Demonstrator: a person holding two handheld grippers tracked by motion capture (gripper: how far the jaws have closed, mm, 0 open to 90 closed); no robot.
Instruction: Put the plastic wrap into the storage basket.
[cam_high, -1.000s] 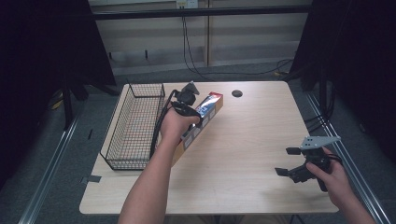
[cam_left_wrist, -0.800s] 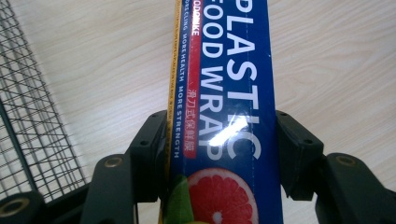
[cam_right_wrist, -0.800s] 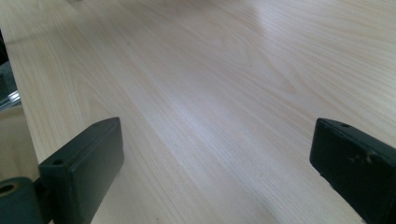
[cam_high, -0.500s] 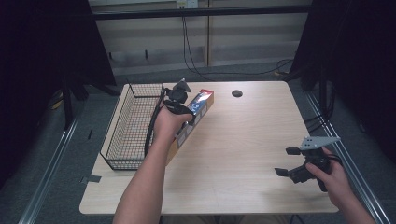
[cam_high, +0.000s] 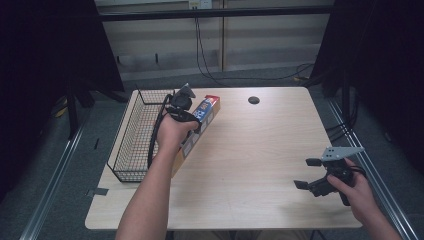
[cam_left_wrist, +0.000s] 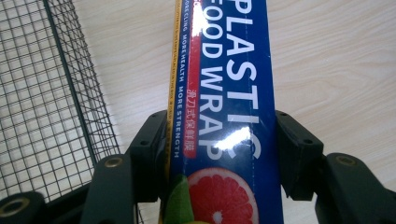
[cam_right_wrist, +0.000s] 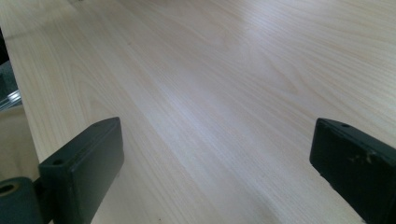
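High view: left claw (cam_high: 192, 117) grips plastic wrap box (cam_high: 200, 125) beside basket (cam_high: 131, 145).

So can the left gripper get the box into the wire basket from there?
Probably yes: the left gripper holds the box right beside the basket, whose top is open.

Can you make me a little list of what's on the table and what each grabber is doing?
held thing: box of plastic wrap, blue with a grapefruit picture
left gripper: shut on the box, one jaw on each long side
box place: lifted at a slant, beside the basket
basket: black wire, at the table's left edge; what shows of it is empty
right gripper: open, nothing between its jaws, near the table's right front corner
table: light wood, dark round hole near the far edge
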